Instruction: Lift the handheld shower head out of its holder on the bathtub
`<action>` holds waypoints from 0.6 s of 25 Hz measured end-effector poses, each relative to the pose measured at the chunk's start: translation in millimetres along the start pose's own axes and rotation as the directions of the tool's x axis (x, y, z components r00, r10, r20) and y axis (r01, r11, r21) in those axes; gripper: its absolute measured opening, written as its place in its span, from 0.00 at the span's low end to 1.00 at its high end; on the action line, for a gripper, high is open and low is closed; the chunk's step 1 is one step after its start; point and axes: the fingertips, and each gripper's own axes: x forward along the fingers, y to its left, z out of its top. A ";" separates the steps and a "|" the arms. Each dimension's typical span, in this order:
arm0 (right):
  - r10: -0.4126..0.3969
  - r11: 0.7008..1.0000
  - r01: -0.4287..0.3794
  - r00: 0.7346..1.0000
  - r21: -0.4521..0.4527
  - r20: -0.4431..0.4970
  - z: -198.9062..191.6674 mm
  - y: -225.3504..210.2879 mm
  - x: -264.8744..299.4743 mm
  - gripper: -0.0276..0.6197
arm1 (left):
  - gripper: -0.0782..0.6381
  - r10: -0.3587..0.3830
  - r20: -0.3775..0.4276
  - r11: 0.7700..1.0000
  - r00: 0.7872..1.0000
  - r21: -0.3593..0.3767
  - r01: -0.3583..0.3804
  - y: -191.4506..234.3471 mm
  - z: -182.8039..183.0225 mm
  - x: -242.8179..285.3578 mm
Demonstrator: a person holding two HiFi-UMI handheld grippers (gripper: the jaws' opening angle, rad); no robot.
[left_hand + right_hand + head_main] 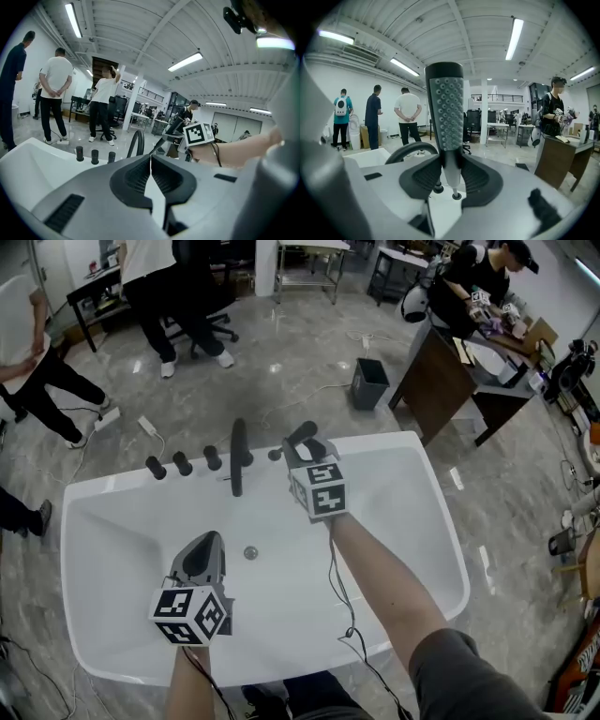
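Gripped by its narrow neck in the right tongs [451, 172]: the shower head [446, 105], upright, studded face toward the camera. Seen from the head view, raised above the far rim of the white bathtub [427, 484], just right of the black spout [238, 457] and the holder [275, 455]. Hovering over the basin near the drain [250, 552] with the left tongs [151, 161] pressed together, empty. Lined up left of the spout: three black knobs [183, 463].
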 end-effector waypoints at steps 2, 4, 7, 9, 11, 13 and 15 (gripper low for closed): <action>-0.002 1.000 0.002 1.000 -0.009 0.014 11.8 9.5 -20.4 0.26 | 0.13 -0.017 -0.001 1.000 1.000 0.005 0.017 -6.0 1.3 -15.8; -0.007 1.000 0.007 1.000 -0.013 0.022 19.8 20.2 -43.8 0.26 | 0.13 -0.034 -0.005 0.999 0.999 0.019 0.034 -12.8 1.0 -34.9; -0.013 1.000 0.014 0.999 -0.019 0.041 30.9 37.8 -81.5 0.26 | 0.13 -0.049 -0.005 0.998 0.999 0.038 0.049 -20.4 0.5 -66.1; -0.016 1.000 0.017 0.998 -0.026 0.060 39.9 50.1 -105.4 0.26 | 0.13 -0.053 -0.001 0.998 0.999 0.045 0.053 -23.4 1.3 -86.5; -0.022 1.000 0.023 0.997 -0.021 0.077 47.2 60.2 -129.1 0.26 | 0.13 -0.058 0.005 0.997 0.998 0.058 0.057 -27.6 2.6 -106.5; -0.030 1.000 0.030 0.995 -0.004 0.095 51.6 69.2 -153.3 0.26 | 0.13 -0.061 0.011 0.996 0.998 0.068 0.060 -32.3 3.0 -126.5; -0.037 0.999 0.036 0.993 0.009 0.113 54.1 78.2 -177.0 0.26 | 0.13 -0.063 0.018 0.995 0.998 0.075 0.062 -36.6 2.5 -145.3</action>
